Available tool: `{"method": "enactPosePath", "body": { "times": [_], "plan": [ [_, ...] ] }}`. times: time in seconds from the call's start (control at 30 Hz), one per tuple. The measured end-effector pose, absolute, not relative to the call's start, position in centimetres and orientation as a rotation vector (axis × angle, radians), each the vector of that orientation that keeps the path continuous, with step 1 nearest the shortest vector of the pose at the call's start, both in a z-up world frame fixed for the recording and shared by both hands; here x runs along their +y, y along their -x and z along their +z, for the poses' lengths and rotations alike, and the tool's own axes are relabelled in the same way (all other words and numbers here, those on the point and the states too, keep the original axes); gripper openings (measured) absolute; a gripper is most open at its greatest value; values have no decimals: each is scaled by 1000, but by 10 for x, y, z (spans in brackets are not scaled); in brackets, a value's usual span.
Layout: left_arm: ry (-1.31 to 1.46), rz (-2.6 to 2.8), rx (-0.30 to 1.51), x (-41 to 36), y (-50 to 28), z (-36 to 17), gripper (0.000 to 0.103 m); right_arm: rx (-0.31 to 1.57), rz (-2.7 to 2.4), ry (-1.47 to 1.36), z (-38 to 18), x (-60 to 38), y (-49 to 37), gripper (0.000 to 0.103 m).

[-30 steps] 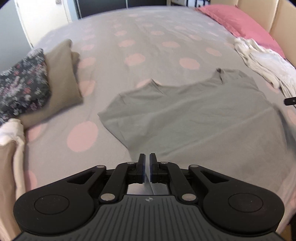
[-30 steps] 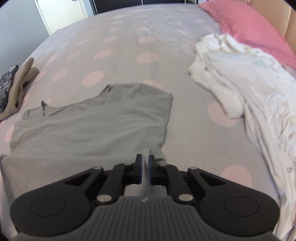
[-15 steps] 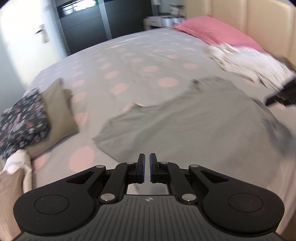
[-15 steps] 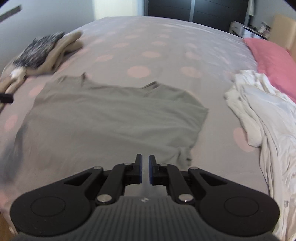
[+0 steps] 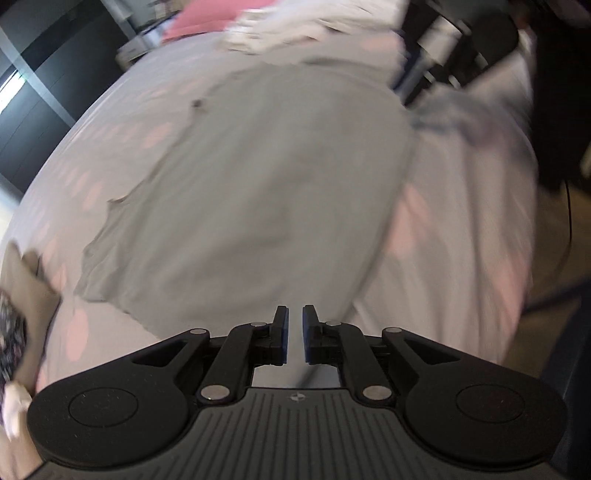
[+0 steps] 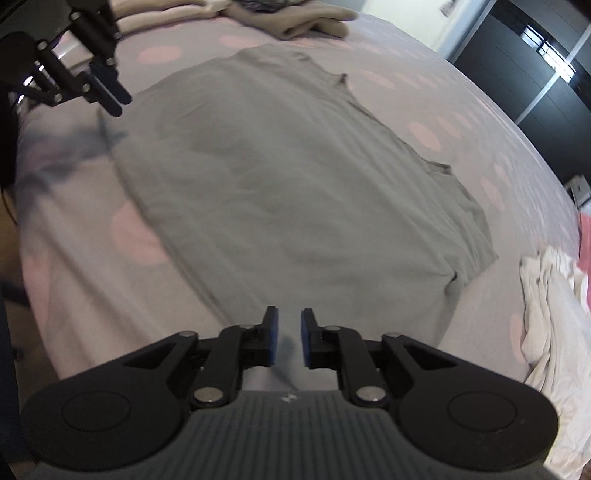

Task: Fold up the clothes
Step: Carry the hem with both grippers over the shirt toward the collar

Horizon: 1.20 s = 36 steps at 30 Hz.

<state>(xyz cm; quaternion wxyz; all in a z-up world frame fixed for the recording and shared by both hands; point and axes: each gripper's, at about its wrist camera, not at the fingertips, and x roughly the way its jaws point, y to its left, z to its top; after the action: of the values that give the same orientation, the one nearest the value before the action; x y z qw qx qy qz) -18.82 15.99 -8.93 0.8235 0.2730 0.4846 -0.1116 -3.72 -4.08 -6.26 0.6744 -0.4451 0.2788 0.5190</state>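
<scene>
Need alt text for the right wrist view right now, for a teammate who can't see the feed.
A grey T-shirt lies spread flat on a pink-dotted bedsheet, with the right tool open and empty over its near edge. The left tool hangs over the bed at upper left, beige folded clothes lie beyond the shirt, and a white heap sits at right.

Left gripper angled downward, jaws just opening — right gripper likewise, gap wider

White clothes pile cut off at right edge; left-wrist view motion-blurred
</scene>
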Motion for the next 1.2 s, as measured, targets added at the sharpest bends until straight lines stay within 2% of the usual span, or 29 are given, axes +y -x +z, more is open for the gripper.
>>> {"method": "enactPosePath", "body": {
  "times": [0.13, 0.5, 0.63, 0.8, 0.87, 0.93, 0.97, 1.13, 1.2],
  "plan": [
    [-718, -250, 1027, 146, 204, -107, 7, 515, 1172, 1162, -78, -50, 54, 32],
    [-1156, -239, 1018, 129, 235, -156, 9, 213, 1159, 1589, -119, -79, 79, 33],
    [-1168, -192, 1019, 125, 235, -157, 19, 162, 1139, 1658, -124, -83, 77, 33],
    [-1179, -156, 1015, 125, 231, -161, 24, 106, 1117, 1712, -131, -79, 80, 33],
    [-1191, -132, 1007, 125, 230, -163, 33, 74, 1102, 1730, -136, -79, 82, 33],
    [-1194, -92, 989, 125, 228, -164, 51, 78, 1096, 1730, -138, -79, 81, 33],
    [-1191, -82, 983, 125, 228, -164, 52, 80, 1095, 1729, -139, -78, 80, 33],
    [-1210, -91, 959, 123, 228, -163, 50, 80, 1081, 1681, -136, -75, 74, 29],
    [-1219, -101, 959, 121, 230, -163, 36, 58, 1083, 1692, -139, -78, 75, 22]
  ]
}}
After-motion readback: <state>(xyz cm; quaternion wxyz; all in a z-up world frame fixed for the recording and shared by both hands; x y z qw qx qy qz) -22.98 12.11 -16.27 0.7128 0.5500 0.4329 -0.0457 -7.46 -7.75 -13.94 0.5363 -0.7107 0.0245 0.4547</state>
